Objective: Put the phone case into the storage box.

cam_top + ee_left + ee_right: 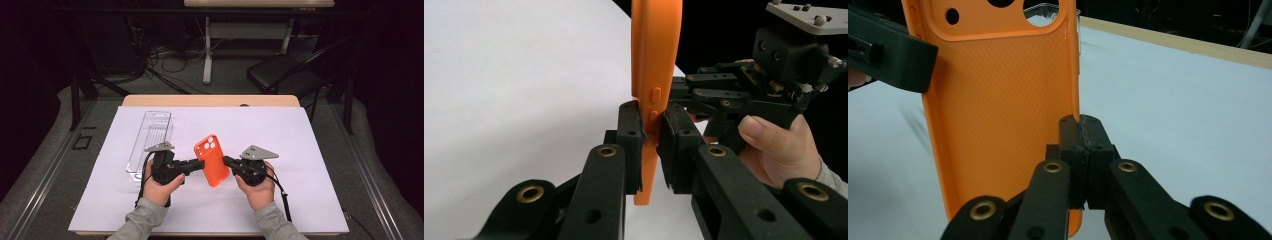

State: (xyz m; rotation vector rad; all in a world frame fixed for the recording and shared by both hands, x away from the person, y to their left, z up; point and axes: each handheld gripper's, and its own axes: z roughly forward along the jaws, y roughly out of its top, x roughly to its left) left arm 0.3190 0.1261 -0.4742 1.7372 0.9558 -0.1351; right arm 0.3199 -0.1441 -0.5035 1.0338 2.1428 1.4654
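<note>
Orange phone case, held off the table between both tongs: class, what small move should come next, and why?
Probably open the right tongs. Both clamp opposite edges of the orange phone case, and the left tongs alone seem to hold it firmly by its buttoned edge, so it could then go to the clear packaging tray.

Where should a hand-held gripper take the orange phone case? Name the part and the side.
Take the orange phone case by a long side edge, coming in square from the side. It stands upright and thin; each hand-held gripper, left and right, already pinches one long edge this way, clear of the camera cutout.
</note>
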